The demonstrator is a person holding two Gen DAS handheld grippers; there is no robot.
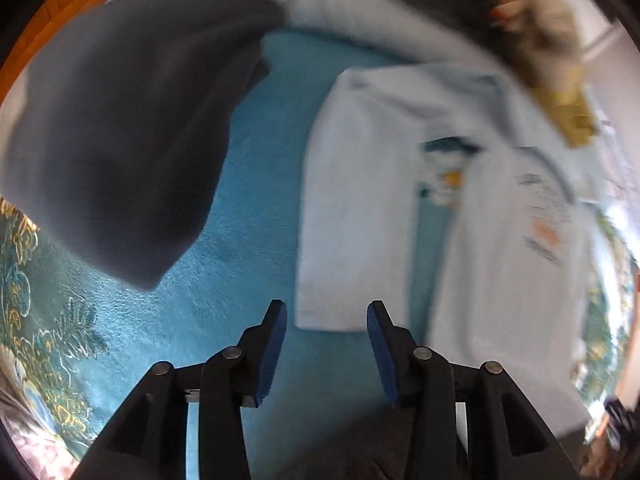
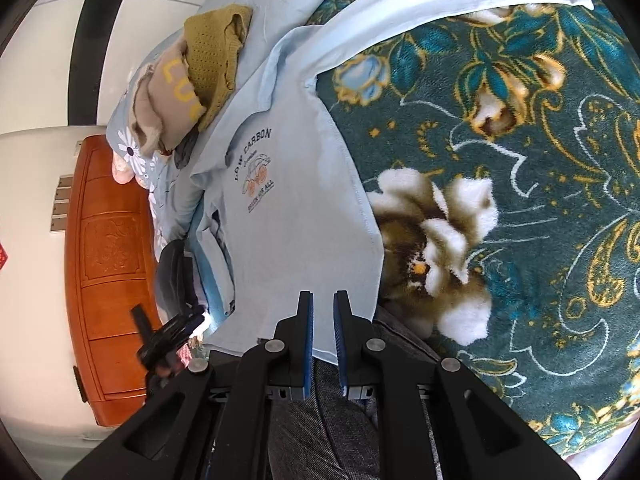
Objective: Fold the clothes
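The light-blue T-shirt (image 2: pixel 296 208) lies half-folded on the floral blanket (image 2: pixel 520 168), its hem at six o'clock clamped in the right hand-held gripper (image 2: pixel 323 312) to keep it taut, while the left hand-held gripper (image 1: pixel 327 320), jaws apart and empty, hangs over its folded side.

Bed covered by teal plush blanket (image 2: pixel 540 208) with gold scrollwork and white flowers. Light blue T-shirt (image 2: pixel 292 216) spread flat on blanket, sides folded inward, printed chest graphic turned up. Dark grey garment (image 1: pixel 120 128) laid on blanket just beside shirt, teal strip left bare between them. Pale blue floral sheet (image 2: pixel 256 4) seen at head end, heap of clothes (image 2: pixel 188 80) with mustard knit piled on it. Wooden headboard (image 2: pixel 108 248) set behind.
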